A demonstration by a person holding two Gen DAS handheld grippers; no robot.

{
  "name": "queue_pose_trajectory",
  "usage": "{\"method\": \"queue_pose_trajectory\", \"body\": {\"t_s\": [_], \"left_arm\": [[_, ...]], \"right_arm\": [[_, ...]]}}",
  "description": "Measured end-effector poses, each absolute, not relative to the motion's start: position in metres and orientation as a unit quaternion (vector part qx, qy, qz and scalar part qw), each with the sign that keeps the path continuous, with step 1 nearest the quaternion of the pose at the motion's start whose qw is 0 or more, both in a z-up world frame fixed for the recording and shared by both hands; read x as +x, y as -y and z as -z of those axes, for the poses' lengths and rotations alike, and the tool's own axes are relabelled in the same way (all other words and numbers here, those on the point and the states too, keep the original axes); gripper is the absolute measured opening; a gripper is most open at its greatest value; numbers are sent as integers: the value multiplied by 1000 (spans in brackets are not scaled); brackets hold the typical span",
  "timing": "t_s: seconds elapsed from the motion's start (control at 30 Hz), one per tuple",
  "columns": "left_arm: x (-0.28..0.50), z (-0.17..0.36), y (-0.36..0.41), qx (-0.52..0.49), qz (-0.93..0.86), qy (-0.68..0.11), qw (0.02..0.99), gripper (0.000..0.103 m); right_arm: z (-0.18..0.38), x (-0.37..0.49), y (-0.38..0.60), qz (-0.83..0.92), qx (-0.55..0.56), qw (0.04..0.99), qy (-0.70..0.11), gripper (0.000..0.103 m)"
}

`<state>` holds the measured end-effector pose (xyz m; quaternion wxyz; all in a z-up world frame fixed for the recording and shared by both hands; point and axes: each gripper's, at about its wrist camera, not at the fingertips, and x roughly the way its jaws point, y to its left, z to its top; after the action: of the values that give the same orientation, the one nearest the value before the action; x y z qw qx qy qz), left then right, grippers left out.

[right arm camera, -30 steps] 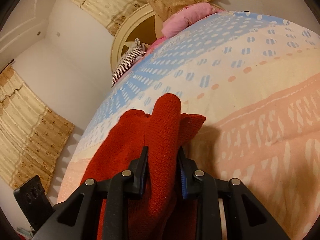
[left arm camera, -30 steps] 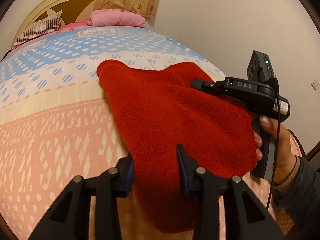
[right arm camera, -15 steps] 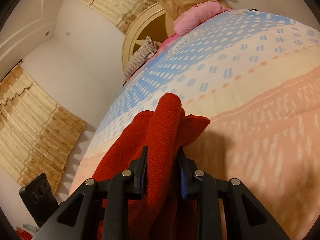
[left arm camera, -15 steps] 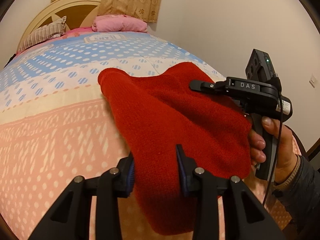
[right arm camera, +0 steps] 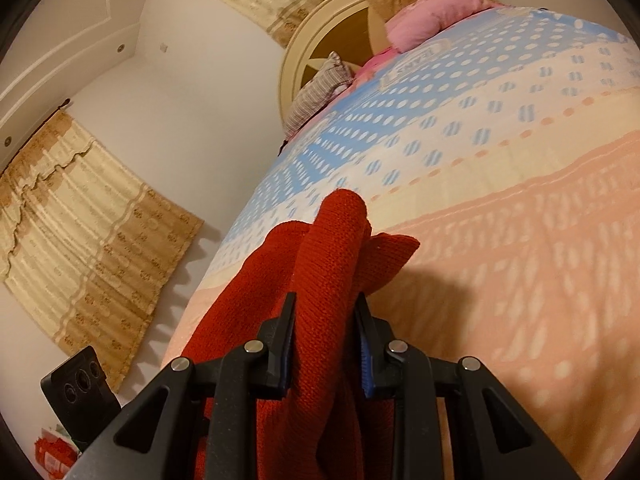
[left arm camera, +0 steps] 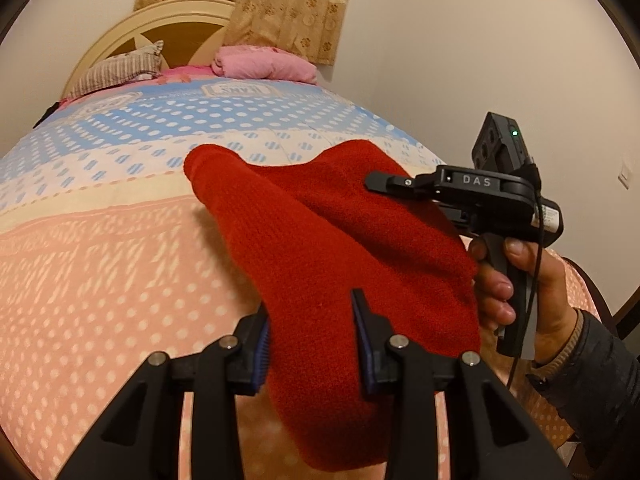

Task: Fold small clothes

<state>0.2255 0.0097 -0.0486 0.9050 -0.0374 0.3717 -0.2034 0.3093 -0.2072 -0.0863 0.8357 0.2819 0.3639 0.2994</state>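
A red knitted garment hangs doubled over above the bed, held up by both grippers. My left gripper is shut on its near edge, the cloth bunched between the blue pads. In the left wrist view the right gripper, held by a hand, sits at the garment's right side with its tips hidden behind the cloth. In the right wrist view my right gripper is shut on a thick fold of the red garment, which rises past the fingertips. The garment's far end droops toward the bedspread.
The bed wears a pink, cream and blue dotted cover. A striped pillow and a pink bundle lie by the headboard. Curtains hang on the walls. A sleeve and hand are at the right.
Both grippers have carried the red garment across the bed and slightly upward. The bedspread and headboard have shifted in both views. The grips look the same.
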Motion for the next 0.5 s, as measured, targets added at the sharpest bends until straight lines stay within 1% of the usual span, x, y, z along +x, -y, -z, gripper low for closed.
{"method": "queue_pose_trajectory", "body": {"t_s": [0.5], "left_arm": [[181,37,-60,-45,149,-345,925,37]], "right_arm": [[84,303,128,-363,270,808,-378,26]]}}
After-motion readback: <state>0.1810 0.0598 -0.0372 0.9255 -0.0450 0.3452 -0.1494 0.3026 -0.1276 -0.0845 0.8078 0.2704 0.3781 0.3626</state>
